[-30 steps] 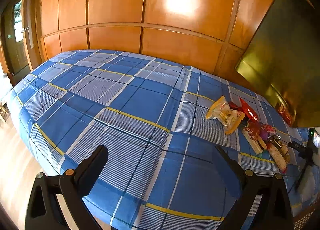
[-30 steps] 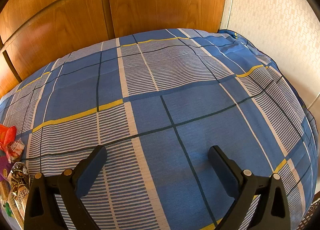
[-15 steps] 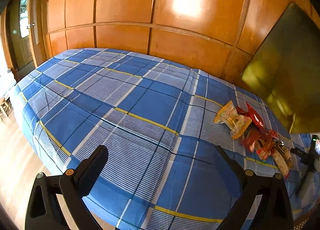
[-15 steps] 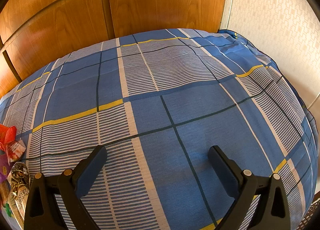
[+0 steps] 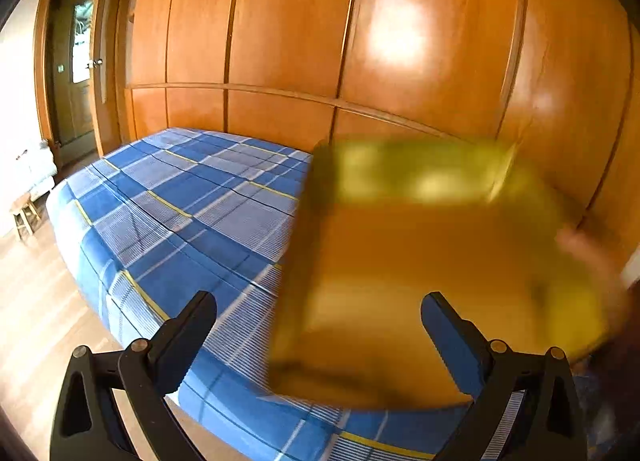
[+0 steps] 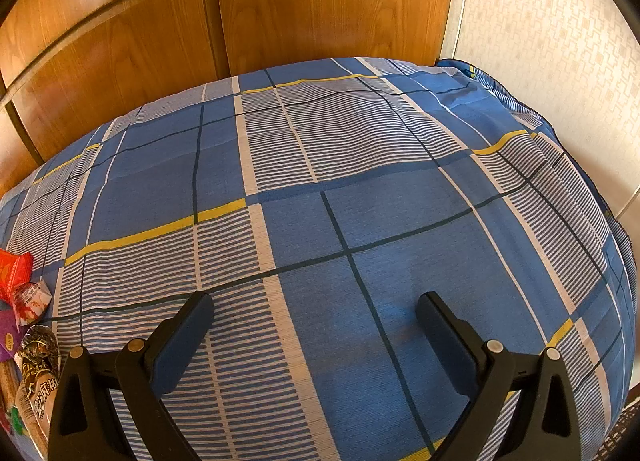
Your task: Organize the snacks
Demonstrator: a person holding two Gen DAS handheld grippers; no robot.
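A: Left gripper (image 5: 318,311) is spread wide with nothing between its fingers, poised over the near edge of the bed (image 5: 180,205).

B: And that big smear just beyond it?

A: A yellow-green box (image 5: 420,261), badly blurred, filling the space right past the left gripper. It looks open-topped with an orange-brown inside, though I can't tell whether it rests on the bed or is above it. There's a pale blur at the box's far right edge; can't make out what it is.

B: Right side?

A: Right gripper (image 6: 314,317) is also splayed wide and empty, above the blue plaid sheet (image 6: 360,181).

B: Where are the snacks?

A: Clustered on the bed well off to the left of the right gripper: a red packet (image 6: 14,273), a small red-and-white wrapped one (image 6: 32,301) just below it, then a dark brown wrapper (image 6: 38,365) nearest the camera. All apart from the gripper.

B: Behind the bed?

A: Wood-panelled wardrobe (image 6: 160,21).
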